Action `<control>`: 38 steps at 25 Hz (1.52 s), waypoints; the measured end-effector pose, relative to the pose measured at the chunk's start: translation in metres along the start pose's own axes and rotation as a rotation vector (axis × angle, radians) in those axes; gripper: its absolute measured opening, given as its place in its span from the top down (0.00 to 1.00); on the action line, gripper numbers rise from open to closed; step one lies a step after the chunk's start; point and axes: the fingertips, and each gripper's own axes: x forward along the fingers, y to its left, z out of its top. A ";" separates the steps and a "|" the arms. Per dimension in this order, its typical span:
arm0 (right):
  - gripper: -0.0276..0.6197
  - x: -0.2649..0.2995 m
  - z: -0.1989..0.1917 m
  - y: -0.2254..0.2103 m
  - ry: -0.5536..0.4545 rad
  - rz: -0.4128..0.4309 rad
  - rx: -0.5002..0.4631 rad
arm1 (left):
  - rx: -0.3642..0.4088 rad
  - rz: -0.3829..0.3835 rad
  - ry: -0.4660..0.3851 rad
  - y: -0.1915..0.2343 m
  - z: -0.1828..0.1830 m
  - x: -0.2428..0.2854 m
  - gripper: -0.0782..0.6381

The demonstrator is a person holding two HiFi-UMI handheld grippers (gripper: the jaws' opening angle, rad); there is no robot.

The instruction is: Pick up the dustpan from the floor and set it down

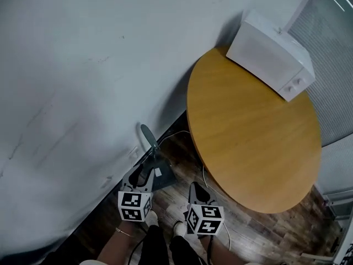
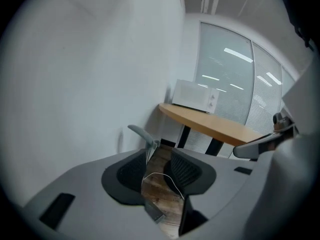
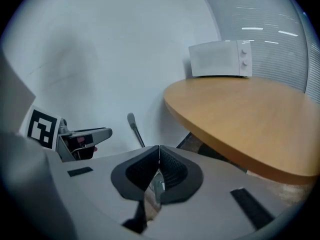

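Note:
The dark grey dustpan (image 1: 163,176) rests on the wood floor against the white wall, its grey handle (image 1: 148,134) sticking up. My left gripper (image 1: 142,173) hovers just over the pan, on the near side of the handle, and is open. In the left gripper view the handle (image 2: 142,134) rises beyond the parted jaws of this gripper (image 2: 158,156), and only floor and a white cable show in the gap. My right gripper (image 1: 196,190) is to the right, apart from the dustpan. Its jaws (image 3: 159,150) are shut with nothing between them, and the handle (image 3: 133,124) stands ahead to the left.
A round wooden table (image 1: 253,137) stands at the right on dark legs, with a white boxy appliance (image 1: 273,54) at its far edge. A white cable (image 1: 204,176) lies on the floor beside the table. The wall (image 1: 83,81) fills the left side. Slatted blinds (image 1: 331,48) are behind the table.

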 end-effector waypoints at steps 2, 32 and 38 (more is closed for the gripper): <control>0.91 -0.014 0.014 0.002 -0.022 0.010 -0.011 | -0.011 0.016 -0.028 -0.006 0.018 -0.018 0.66; 0.91 -0.140 0.136 0.045 -0.237 0.168 -0.066 | 0.030 0.190 -0.196 -0.071 0.149 -0.178 0.86; 0.91 -0.144 0.153 0.064 -0.273 0.140 -0.061 | 0.086 0.163 -0.192 -0.062 0.157 -0.176 0.86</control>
